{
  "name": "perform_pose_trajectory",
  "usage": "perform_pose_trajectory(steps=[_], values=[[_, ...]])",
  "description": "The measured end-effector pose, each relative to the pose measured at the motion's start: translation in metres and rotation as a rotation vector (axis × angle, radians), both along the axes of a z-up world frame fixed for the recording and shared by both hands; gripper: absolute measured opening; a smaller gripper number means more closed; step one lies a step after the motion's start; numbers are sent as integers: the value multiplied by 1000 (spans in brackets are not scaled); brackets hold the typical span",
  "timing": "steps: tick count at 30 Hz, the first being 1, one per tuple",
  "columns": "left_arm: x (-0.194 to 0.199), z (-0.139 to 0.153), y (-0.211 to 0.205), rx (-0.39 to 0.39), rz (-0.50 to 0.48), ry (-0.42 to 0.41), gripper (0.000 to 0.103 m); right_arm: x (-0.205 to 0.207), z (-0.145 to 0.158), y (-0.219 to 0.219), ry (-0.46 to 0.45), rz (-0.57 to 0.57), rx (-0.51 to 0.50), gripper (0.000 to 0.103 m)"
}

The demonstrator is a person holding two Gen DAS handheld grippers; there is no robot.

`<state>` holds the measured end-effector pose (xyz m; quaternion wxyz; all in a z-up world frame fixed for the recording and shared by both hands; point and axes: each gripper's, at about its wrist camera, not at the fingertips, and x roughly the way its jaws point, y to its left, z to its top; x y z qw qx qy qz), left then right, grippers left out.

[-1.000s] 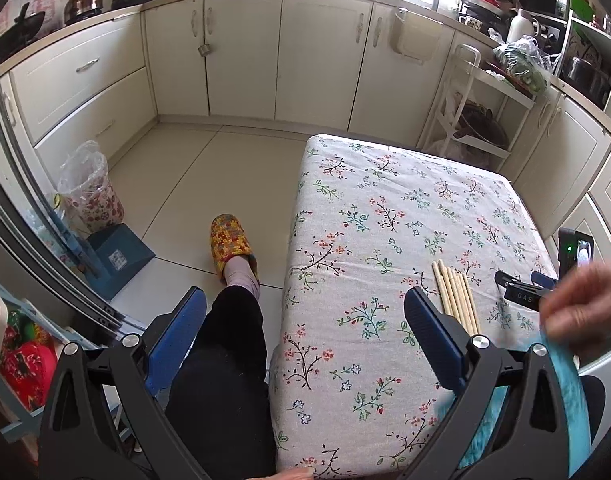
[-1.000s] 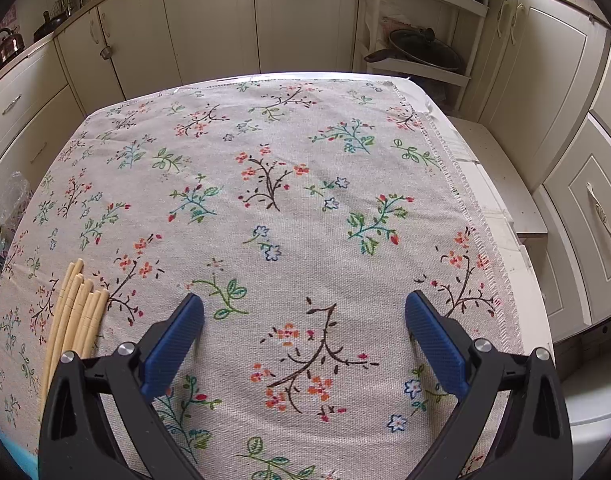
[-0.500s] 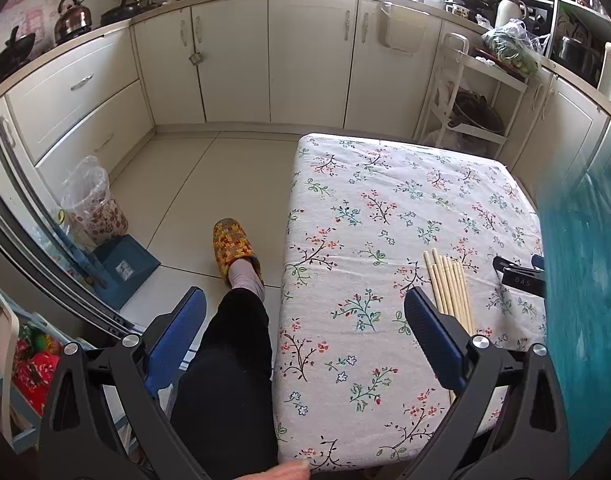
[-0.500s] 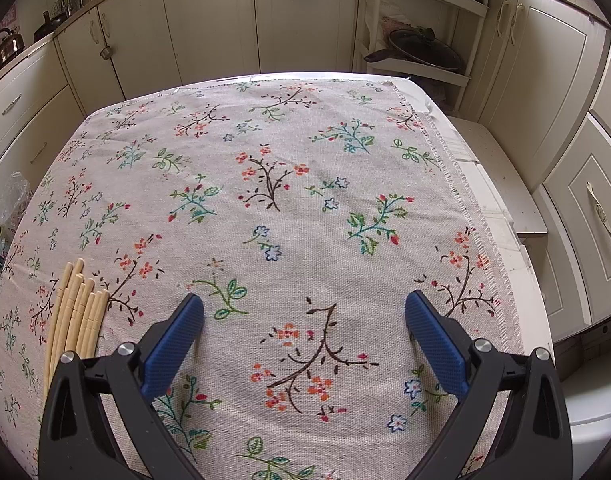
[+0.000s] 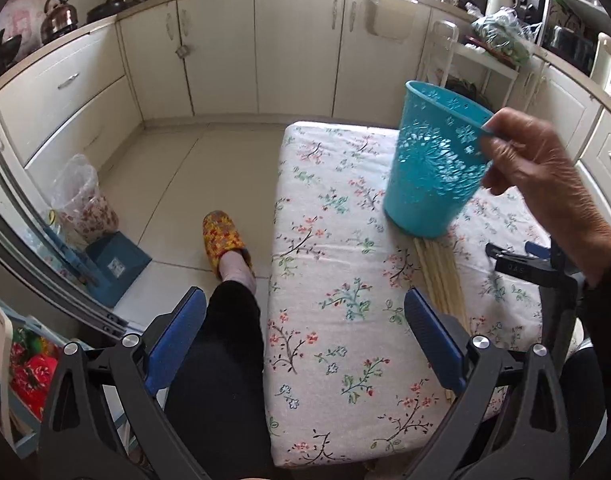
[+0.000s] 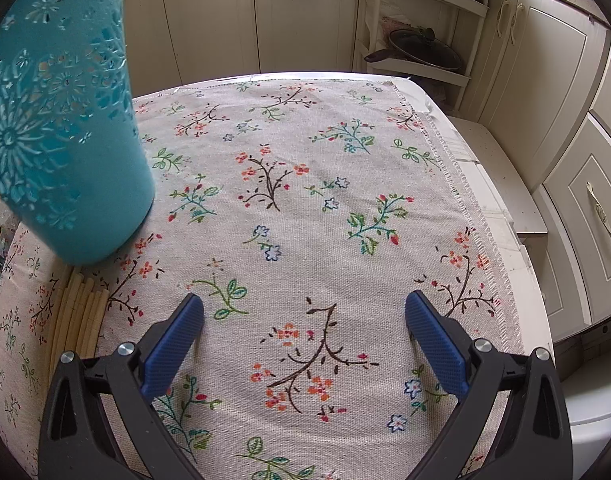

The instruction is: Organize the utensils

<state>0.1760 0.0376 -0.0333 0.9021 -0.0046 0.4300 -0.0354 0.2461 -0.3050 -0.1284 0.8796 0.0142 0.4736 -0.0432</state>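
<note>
A bare hand [image 5: 545, 172] holds a teal perforated utensil cup [image 5: 435, 164] by its rim, tilted, just above the far ends of a bundle of wooden chopsticks [image 5: 441, 280] lying on the floral tablecloth [image 5: 329, 272]. The cup [image 6: 61, 136] and chopsticks [image 6: 79, 316] also show at the left of the right wrist view. My left gripper [image 5: 305, 340] is open and empty at the table's near left edge. My right gripper [image 6: 303, 340] is open and empty, low over the cloth [image 6: 305, 184]; it also shows in the left wrist view [image 5: 525, 264], right of the chopsticks.
The person's leg and a yellow slipper [image 5: 221, 240] are on the floor left of the table. A bin bag [image 5: 83, 204] and blue dustpan [image 5: 117, 264] stand further left. Cream cabinets [image 5: 265, 48] ring the room; a white rack [image 6: 421, 40] with a pan stands behind the table.
A hand has brought the teal cup in from the right and now holds it over the chopsticks' far ends. The left gripper view has drawn back a little; the right gripper has stayed still.
</note>
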Motion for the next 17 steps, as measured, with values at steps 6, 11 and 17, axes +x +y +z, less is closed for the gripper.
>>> perform_pose_trajectory(steps=[6,11,17], values=[[-5,8,0,17,1,-46,95,-1,0,1,0,0,0,96],[-4,6,0,45,12,-34,95,-1,0,1,0,0,0,96],[-5,2,-7,44,4,-3,95,-1,1,1,0,0,0,96]])
